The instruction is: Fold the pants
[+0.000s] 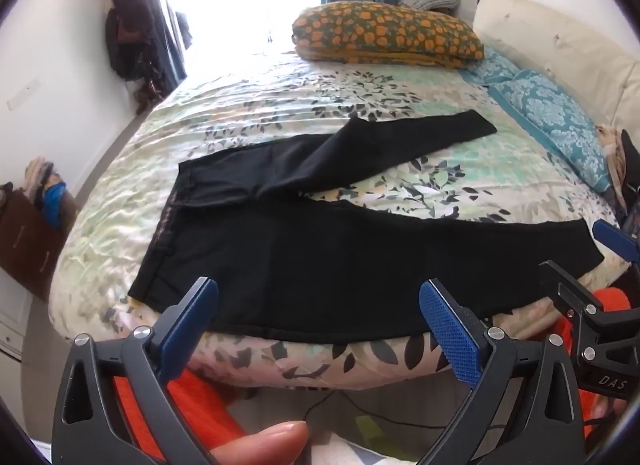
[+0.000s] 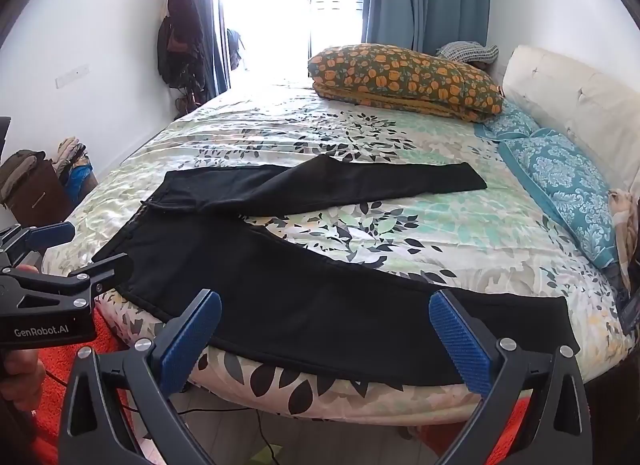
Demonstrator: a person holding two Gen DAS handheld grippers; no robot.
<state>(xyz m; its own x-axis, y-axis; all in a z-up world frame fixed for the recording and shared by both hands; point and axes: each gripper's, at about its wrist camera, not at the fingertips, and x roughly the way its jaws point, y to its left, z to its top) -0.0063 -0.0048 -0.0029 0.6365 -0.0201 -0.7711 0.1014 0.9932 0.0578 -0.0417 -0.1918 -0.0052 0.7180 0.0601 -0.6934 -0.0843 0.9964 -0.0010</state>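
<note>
A: Pants (image 1: 320, 257) are laid flat on the floral bedspread (image 1: 280, 105), black, with the waistband (image 1: 160, 233) toward the left and the two legs spread apart toward the right. The near leg is run along the bed's front edge; the far leg (image 1: 400, 137) is angled toward the pillows. How are the tools set?

B: The left gripper (image 1: 320, 329) is held above the near edge with its blue pads (image 1: 452, 337) spread wide; nothing is gripped, and no contact with the cloth is shown. The right gripper (image 2: 326, 333) is likewise spread wide and empty, just in front of the near leg.

A: What is cut off or unclear?

B: Fabric detail is lost in the black; seams and pockets cannot be made out. The near leg's lower edge is partly covered by the gripper fingers in both views. Only a fingertip (image 1: 272, 441) of the person is shown in the left view, and part of a hand (image 2: 20, 373) in the right. The window (image 2: 280, 5) is overexposed. The blue patterned pillow (image 2: 568, 193) is cut by the lens rim, and the items at the far right edge cannot be identified.
</note>
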